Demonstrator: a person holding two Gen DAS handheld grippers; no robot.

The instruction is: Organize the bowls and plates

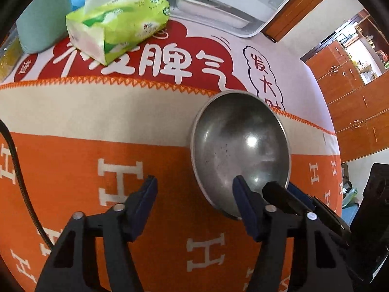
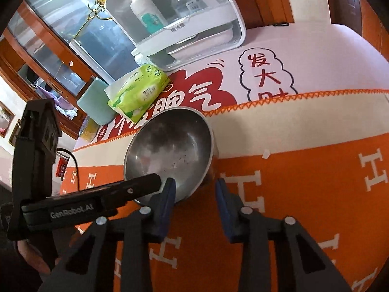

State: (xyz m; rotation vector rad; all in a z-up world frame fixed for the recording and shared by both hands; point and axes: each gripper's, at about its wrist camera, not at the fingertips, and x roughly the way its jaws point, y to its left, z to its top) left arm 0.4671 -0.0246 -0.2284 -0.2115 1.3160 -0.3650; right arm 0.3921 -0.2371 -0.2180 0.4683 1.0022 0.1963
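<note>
A steel bowl (image 1: 239,146) stands upright and empty on the orange and cream cloth; it also shows in the right wrist view (image 2: 170,153). My left gripper (image 1: 194,187) is open, its right finger over the bowl's near rim and its left finger over the cloth. My right gripper (image 2: 195,189) is open, with its left finger at the bowl's near rim and its right finger outside the bowl over the cloth. Both grippers meet at the same near edge of the bowl. The left gripper's body (image 2: 92,202) crosses the right wrist view.
A green tissue pack (image 1: 114,24) and a pale green container (image 1: 41,22) sit at the back left. A white dish cabinet (image 2: 175,17) with bottles stands at the back. Wooden cupboards (image 1: 352,97) are beyond the table's right edge. A black cable (image 1: 17,170) runs down the left.
</note>
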